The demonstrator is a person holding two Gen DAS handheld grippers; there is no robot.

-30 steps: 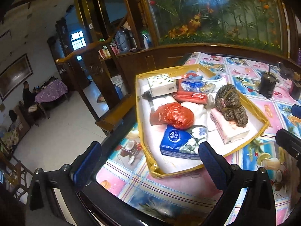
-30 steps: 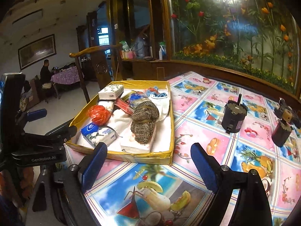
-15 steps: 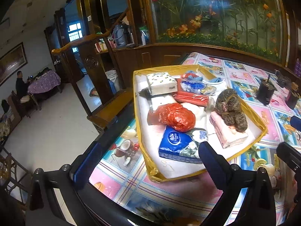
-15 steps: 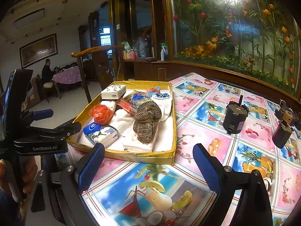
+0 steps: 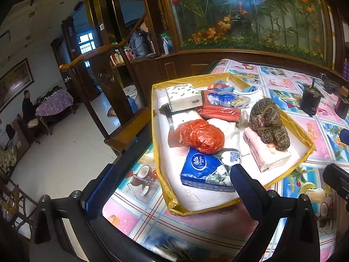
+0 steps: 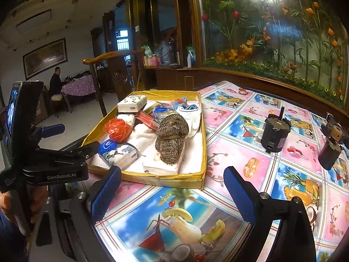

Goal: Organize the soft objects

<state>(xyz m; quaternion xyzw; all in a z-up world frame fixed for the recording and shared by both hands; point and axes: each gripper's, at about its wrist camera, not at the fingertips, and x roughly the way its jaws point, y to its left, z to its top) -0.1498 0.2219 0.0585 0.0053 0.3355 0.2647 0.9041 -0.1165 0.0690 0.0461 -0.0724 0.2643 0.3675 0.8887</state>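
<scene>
Both grippers, left (image 5: 172, 181) and right (image 6: 172, 187), are wide open and hold nothing. The yellow tray (image 6: 161, 178) carries tissue packs (image 5: 207, 170) and a knitted bundle (image 6: 171, 138).

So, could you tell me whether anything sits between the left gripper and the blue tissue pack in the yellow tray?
Nothing visible blocks it. The left gripper, jaws open, hangs over the near rim of the yellow tray, and the blue soft tissue pack lies just beyond. A crumpled red plastic bag rests against the pack's far edge, not on the approach side.

two black motors (image 6: 275, 135) | seated person (image 6: 56, 83) | flower mural (image 6: 272, 37)
</scene>
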